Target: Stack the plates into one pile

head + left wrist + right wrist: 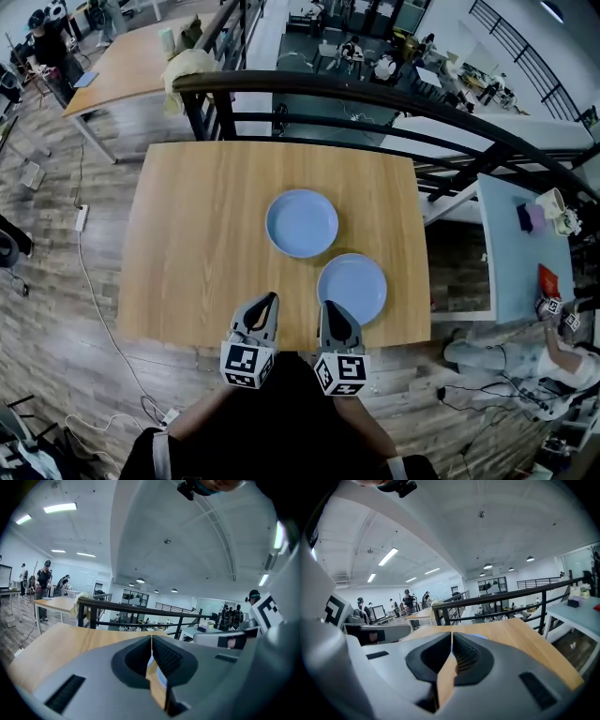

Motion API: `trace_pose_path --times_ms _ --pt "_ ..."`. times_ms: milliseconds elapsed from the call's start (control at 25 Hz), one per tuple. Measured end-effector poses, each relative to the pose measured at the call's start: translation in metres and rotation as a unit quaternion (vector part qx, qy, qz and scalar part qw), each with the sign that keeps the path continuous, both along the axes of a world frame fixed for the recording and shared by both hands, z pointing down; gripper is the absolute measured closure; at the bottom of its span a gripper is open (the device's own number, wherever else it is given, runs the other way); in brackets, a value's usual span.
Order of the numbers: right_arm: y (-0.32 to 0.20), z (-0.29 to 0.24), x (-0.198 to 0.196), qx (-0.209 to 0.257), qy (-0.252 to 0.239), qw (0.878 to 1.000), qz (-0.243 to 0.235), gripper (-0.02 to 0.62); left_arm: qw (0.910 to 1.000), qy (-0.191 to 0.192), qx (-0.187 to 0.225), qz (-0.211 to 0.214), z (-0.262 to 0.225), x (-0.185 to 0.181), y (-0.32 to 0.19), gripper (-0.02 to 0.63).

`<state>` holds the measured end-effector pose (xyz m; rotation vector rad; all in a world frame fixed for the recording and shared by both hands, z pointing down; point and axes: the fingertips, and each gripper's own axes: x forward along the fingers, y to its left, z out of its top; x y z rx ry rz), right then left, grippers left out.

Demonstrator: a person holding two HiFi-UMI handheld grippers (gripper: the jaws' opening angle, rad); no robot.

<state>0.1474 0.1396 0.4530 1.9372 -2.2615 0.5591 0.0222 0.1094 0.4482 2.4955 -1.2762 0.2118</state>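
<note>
Railing (375, 96) runs behind table (197, 244); far plate (302, 223), near plate (352, 288) apart.

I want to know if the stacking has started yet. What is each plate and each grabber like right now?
far plate: lying flat on the table, empty, nothing stacked on it.
near plate: lying flat, empty, beside the far plate, not on it.
left gripper: jaws shut, holding nothing.
right gripper: jaws shut, holding nothing.
</note>
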Motion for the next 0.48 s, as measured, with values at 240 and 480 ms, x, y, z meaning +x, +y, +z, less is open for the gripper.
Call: trace_pose_path --times_ms 240,480 --pt "0.019 -0.008 -0.01 0.005 -0.001 1.0 0.027 0.56 0.9997 0.006 0.007 0.023 -0.006 -0.009 0.013 0.58" --pt "0.036 -0.016 -0.005 0.013 0.01 0.998 0.066 0.56 0.9981 0.015 0.001 0.06 -0.001 -0.005 0.027 0.58"
